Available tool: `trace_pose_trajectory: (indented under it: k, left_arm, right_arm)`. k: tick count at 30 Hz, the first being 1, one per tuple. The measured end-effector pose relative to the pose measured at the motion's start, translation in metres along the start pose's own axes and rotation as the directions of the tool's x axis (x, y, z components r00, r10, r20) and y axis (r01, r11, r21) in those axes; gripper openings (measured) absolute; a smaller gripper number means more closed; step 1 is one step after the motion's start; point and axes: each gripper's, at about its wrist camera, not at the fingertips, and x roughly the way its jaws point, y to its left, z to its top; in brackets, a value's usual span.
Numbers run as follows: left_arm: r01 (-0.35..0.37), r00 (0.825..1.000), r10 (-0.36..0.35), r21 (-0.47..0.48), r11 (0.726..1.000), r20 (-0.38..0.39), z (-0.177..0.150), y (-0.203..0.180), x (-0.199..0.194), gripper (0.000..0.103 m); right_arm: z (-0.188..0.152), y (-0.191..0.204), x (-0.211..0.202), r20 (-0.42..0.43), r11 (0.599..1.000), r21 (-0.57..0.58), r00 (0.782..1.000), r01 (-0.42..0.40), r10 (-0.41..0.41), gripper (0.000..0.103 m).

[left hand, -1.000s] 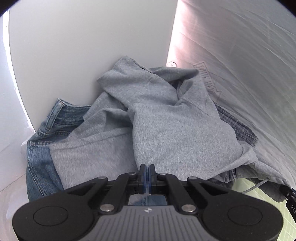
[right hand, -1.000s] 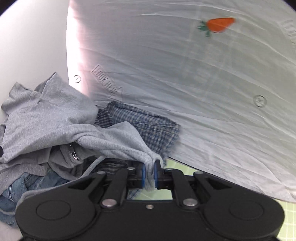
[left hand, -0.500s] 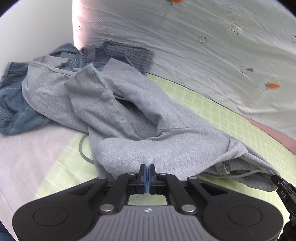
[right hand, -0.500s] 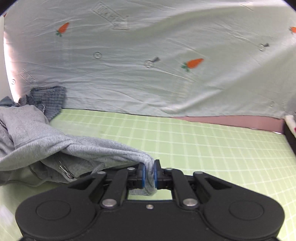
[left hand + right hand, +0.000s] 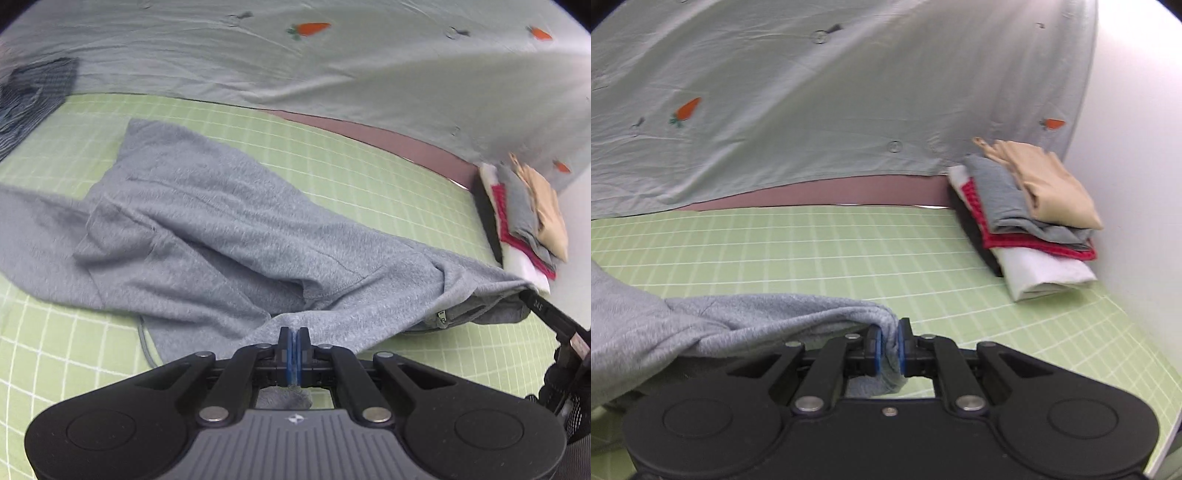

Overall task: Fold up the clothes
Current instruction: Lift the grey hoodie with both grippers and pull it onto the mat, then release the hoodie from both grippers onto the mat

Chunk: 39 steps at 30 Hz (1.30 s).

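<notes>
We see a grey hoodie (image 5: 236, 229) spread across the green grid mat (image 5: 369, 177), its long axis running from far left to near right in the left wrist view. Our left gripper (image 5: 294, 341) is clamped on its near edge; our right gripper (image 5: 889, 345) pinches a bunched corner at the right end. A folded stack (image 5: 1030, 206) sits at the mat's far right corner, well apart, below the carrot-print sheet (image 5: 812, 103).

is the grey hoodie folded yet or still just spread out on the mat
Not folded. The grey hoodie lies rumpled across the green mat, pinched in both tongs, left and right.
</notes>
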Motion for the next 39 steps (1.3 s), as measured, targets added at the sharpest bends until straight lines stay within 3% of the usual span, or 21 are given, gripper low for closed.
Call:
trace_pose_trajectory:
  k: [4,8,12,19,22,25,26,27,29,32,36,39]
  left_arm:
    - [-0.004,1.0,0.004,0.053,0.999,0.002,0.012,-0.016,0.011,0.002]
    - [-0.051,0.999,0.051,-0.001,0.999,0.018,0.038,0.009,0.017,0.002]
    - [-0.103,0.994,0.105,-0.08,0.992,0.029,0.068,0.051,0.017,0.002]
    - [-0.173,0.98,0.191,-0.226,0.959,0.059,0.121,0.137,0.017,0.002]
    - [-0.265,0.947,0.302,-0.271,0.925,0.106,0.146,0.174,0.013,0.0]
    - [-0.393,0.884,0.448,-0.308,0.867,0.132,0.165,0.215,0.008,0.0]
    - [-0.414,0.871,0.474,-0.324,0.85,0.131,0.169,0.228,0.007,0.0]
    - [-0.406,0.874,0.47,-0.346,0.846,0.122,0.172,0.241,0.006,0.0]
    - [-0.404,0.873,0.472,-0.361,0.841,0.123,0.171,0.253,0.003,0.0]
    - [-0.399,0.882,0.459,-0.349,0.848,0.106,0.159,0.254,0.007,0.002]
    - [-0.335,0.922,0.383,-0.393,0.857,0.05,0.13,0.245,0.016,0.028]
    - [-0.293,0.943,0.332,-0.396,0.87,0.032,0.111,0.228,0.019,0.042]
  right_arm:
    - [0.004,-0.024,0.007,-0.001,0.998,0.064,1.0,0.022,-0.022,0.009]
    - [0.01,-0.038,0.015,-0.002,0.993,0.113,1.0,0.026,-0.026,0.009]
    - [0.022,-0.012,0.029,-0.001,0.994,0.109,1.0,-0.03,0.03,0.009]
    - [0.065,0.072,0.053,0.029,0.986,0.048,0.987,-0.162,0.16,0.009]
    - [0.095,0.108,0.058,0.079,0.97,0.042,0.969,-0.238,0.234,0.009]
    - [0.125,0.146,0.054,0.152,0.949,0.014,0.938,-0.316,0.31,0.009]
    - [0.132,0.156,0.053,0.163,0.942,0.008,0.93,-0.336,0.33,0.01]
    - [0.138,0.164,0.054,0.157,0.935,0.014,0.924,-0.354,0.348,0.013]
    - [0.137,0.173,0.061,0.1,0.926,0.017,0.922,-0.377,0.373,0.034]
    - [0.113,0.169,0.064,0.034,0.944,0.014,0.943,-0.33,0.33,0.051]
    - [0.075,0.134,0.058,-0.052,0.963,0.084,0.964,-0.257,0.262,0.059]
    - [0.05,0.105,0.046,-0.088,0.975,0.106,0.974,-0.198,0.207,0.063]
